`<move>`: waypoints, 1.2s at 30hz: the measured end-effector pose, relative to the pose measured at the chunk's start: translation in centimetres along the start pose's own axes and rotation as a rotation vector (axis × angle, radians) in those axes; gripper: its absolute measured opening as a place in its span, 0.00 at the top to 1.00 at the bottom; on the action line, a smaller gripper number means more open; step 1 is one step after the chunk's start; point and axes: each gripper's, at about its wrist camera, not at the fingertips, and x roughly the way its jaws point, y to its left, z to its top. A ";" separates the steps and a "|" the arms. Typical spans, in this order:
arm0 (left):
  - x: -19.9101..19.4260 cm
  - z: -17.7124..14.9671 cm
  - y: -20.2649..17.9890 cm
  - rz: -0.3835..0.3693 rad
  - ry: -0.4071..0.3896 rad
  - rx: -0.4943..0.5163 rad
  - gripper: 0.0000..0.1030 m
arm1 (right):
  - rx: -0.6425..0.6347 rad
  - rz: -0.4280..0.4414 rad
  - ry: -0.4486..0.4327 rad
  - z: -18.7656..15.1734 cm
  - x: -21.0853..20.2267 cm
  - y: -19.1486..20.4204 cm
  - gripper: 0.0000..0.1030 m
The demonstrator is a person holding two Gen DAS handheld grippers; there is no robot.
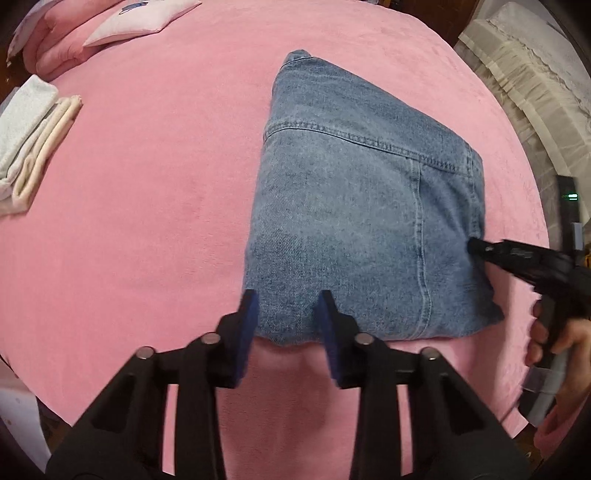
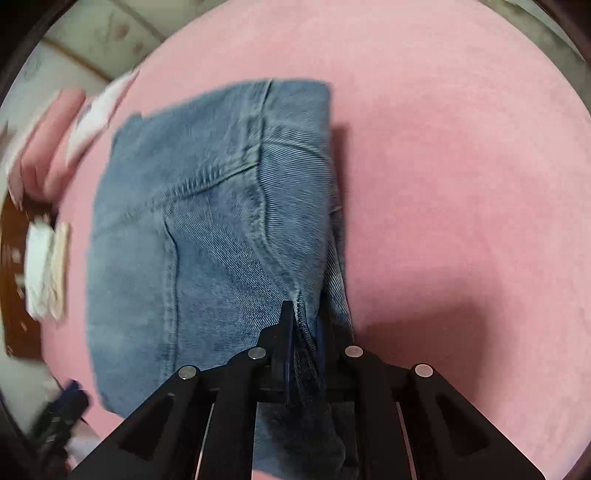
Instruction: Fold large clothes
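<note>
A folded pair of blue jeans lay on a bed spread with a soft pink fleece blanket, forming a thick, roughly four-sided bundle of faded, stone-washed denim with double-stitched seams crossing its top face. The left tongs, black-framed with blue pads, stood spread over the bundle's near edge, the denim between the pads but not pinched. The right tongs were pressed together on a seamed edge of the jeans, the cloth bunched and ridged between the dark pads; from the left wrist view the same tongs met the bundle's right side, with a hand on the handle cut off by the frame edge. A stack of folded white and cream cloths rested near the bed's far left edge, and pink pillows lay behind it. Pale frilled fabric showed past the bed at upper right. The right wrist view was smeared by motion blur, its left margin hard to read.
</note>
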 end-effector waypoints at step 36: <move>3.1 2.3 -3.7 -0.127 0.100 0.201 0.99 | 0.048 0.207 0.010 -10.6 -7.8 9.5 1.00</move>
